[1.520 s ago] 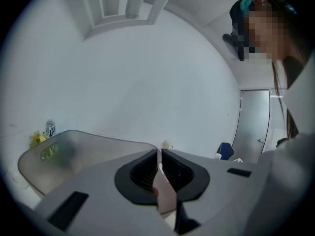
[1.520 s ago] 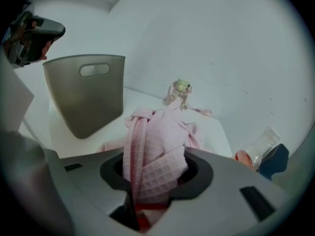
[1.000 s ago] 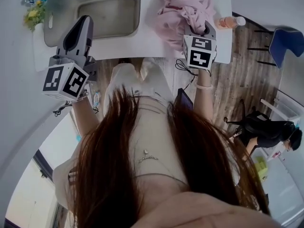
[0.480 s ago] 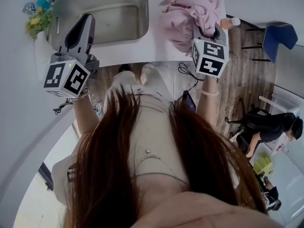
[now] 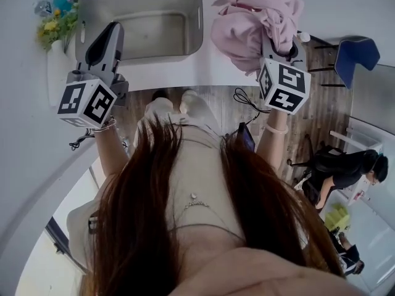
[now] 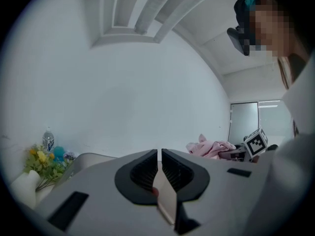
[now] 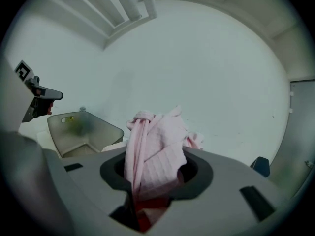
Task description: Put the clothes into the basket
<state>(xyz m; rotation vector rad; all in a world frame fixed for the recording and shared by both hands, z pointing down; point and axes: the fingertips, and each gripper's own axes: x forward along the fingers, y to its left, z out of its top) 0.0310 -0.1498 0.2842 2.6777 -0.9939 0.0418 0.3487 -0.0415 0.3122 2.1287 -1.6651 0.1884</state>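
right tongs [image 7: 152, 181] grasping pink clothes [image 7: 157, 146], nearer basket [image 5: 200, 17] than earlier | left tongs [image 6: 160, 166] clenched empty, unmoved

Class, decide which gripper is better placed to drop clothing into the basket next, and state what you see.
Right. The right gripper is clamped on the pink garment, with the basket just beside it; the left gripper is shut and holds nothing.

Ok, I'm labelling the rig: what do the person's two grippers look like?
The left gripper and right gripper are grey moulded shells, tapering forward, with dark recesses round the jaws. Each carries a white cube printed with black square markers. A black cable loops near the right one.
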